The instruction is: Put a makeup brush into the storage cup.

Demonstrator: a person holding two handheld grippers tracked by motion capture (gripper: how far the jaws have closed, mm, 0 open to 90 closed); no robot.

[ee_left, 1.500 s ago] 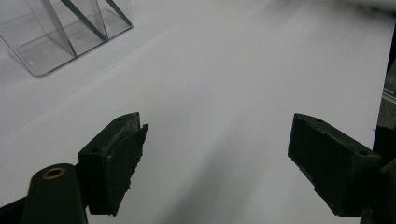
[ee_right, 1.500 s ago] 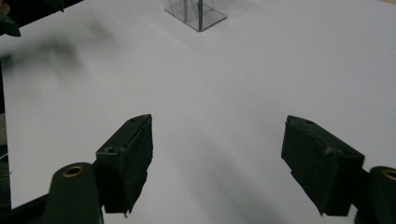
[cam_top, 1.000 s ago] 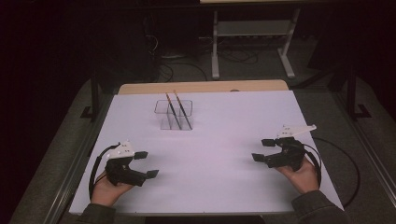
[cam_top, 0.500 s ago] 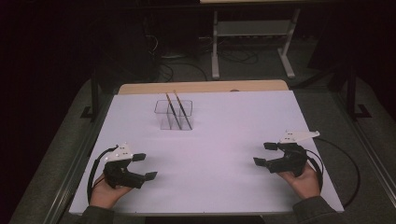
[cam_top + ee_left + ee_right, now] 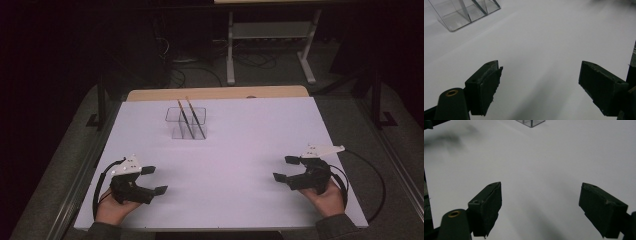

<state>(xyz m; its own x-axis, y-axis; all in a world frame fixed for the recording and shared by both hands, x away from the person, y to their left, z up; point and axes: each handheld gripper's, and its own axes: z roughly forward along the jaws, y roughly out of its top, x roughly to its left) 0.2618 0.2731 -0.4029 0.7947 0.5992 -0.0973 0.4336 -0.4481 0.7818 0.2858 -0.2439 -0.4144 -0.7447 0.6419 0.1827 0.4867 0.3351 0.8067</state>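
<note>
A clear plastic box (image 5: 186, 123) with dividers stands at the back middle of the white table top (image 5: 240, 140). Two thin dark sticks (image 5: 194, 116) lean in it. Its corner also shows in the left gripper view (image 5: 461, 13) and the right gripper view (image 5: 531, 122). My left gripper (image 5: 156, 180) rests open near the front left edge, nothing between its pads (image 5: 487, 85). My right gripper (image 5: 283, 168) sits near the front right, well away from the box. Its jaws have just been opening and stand wide apart over bare white surface (image 5: 540, 202).
A wooden strip (image 5: 215, 93) borders the table's far edge. Behind it on the dark floor stand a white metal frame (image 5: 270, 35) and loose cables (image 5: 190, 70). A cable (image 5: 372, 175) loops from the right gripper beside the table's right edge.
The right hand has slid slightly toward the near edge and its jaws have spread a little wider. The left hand and the box have not moved.
</note>
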